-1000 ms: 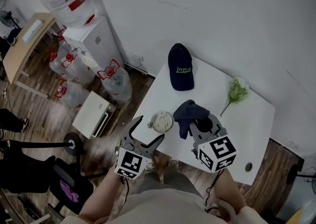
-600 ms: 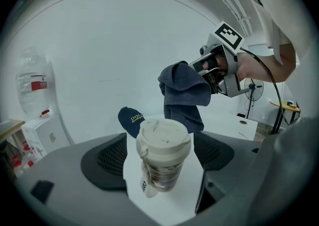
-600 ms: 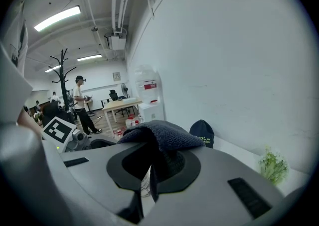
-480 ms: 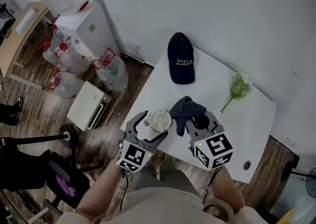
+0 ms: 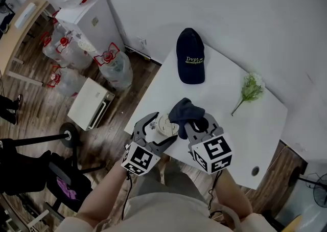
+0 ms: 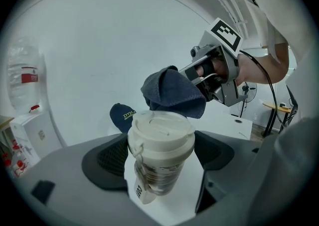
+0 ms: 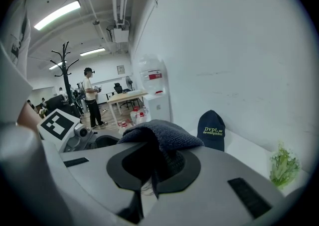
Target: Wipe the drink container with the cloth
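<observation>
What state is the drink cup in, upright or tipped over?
Upright: the cup stands on the white table, its lid on top.

Between the jaws of the left gripper [image 5: 163,128] we see the drink container [image 6: 160,158], with a matt white plastic lid and a smoother, shinier body. The pads [image 6: 107,163] flanking it look black and finely textured. In the jaws of the right gripper [image 7: 154,170], the cloth [image 7: 159,138] is dark, coarse, nubbly fabric.

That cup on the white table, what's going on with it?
A person holds a gripper in each hand. The jaws of the left gripper have just been opening and stand either side of the lidded cup without squeezing it. The right gripper clamps a dark blue cloth by its lid; wiping hasn't visibly begun.
</observation>
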`<state>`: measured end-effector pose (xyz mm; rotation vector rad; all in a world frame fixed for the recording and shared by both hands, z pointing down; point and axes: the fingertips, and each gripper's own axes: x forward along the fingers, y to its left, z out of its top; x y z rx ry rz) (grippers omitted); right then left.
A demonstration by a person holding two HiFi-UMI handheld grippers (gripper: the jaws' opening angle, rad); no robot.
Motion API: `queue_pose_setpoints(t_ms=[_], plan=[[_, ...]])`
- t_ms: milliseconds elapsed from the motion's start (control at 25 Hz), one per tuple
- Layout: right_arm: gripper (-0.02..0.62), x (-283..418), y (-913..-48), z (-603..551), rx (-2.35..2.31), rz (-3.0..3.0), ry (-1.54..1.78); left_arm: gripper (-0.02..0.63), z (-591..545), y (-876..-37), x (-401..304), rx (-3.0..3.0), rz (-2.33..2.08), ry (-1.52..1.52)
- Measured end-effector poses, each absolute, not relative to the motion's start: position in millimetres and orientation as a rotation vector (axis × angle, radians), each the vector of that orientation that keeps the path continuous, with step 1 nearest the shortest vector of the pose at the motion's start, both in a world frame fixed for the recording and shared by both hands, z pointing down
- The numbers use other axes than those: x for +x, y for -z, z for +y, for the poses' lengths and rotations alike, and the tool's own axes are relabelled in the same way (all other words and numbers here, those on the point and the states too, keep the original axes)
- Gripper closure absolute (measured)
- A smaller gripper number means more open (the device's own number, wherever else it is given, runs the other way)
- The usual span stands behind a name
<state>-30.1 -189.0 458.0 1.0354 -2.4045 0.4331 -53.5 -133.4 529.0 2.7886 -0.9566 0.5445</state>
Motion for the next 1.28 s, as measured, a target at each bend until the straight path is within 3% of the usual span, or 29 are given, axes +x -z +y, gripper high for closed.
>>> queue_pose_setpoints(t_ms=[520, 720, 1040, 1280], plan=[[0.557, -81.7, -479.1, -164.9, 0.878, -2.351, -0.407, 0.192, -134.8, -530.2, -55.0, 2.794, -0.905, -0.587], [0.557, -101.8, -481.3, -148.6, 0.695, -2.307, -0.227, 0.192, -134.6, -531.7, -56.0, 2.793, -0.905, -0.602], [0.557, -86.9, -479.4, -116.9, 0.491, -2.323, -0.304, 0.19, -129.5, -531.8, -52.2, 2.839, -0.853, -0.661], [0.557, -49.6, -481.1, -131.1, 0.611, -2.294, -0.329, 0.192, -133.6, -533.1, -54.8, 2.811, -0.864, -0.627]])
